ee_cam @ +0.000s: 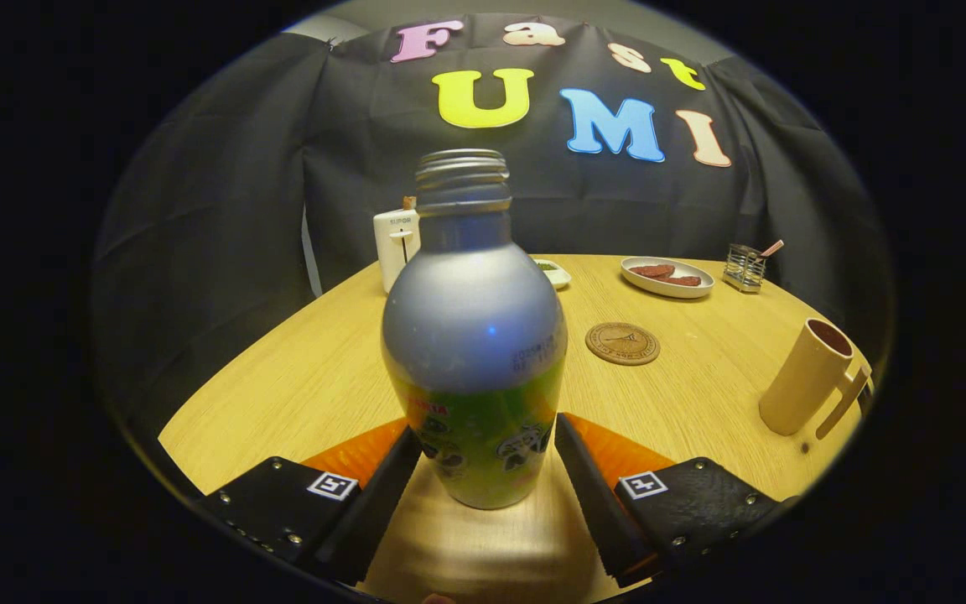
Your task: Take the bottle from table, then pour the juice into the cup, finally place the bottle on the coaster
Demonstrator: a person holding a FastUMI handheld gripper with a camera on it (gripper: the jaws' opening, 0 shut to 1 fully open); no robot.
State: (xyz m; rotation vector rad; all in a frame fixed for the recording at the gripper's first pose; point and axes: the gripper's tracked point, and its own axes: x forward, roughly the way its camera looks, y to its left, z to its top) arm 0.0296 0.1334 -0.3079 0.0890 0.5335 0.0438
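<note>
Bottle upright and uncapped between the fingers, gripper narrowed so both fingertips press its lower sides, base looks lifted just above the table, coaster beyond on the right, cup far right

Bottle, clamped between both fingers of the gripper: dotted code line on grey shoulder and red word on green wrap, both too small to make out. Square black-and-white coded tag on each finger. Coaster: embossed ring lettering, illegible; white appliance: small dark brand word.
</note>
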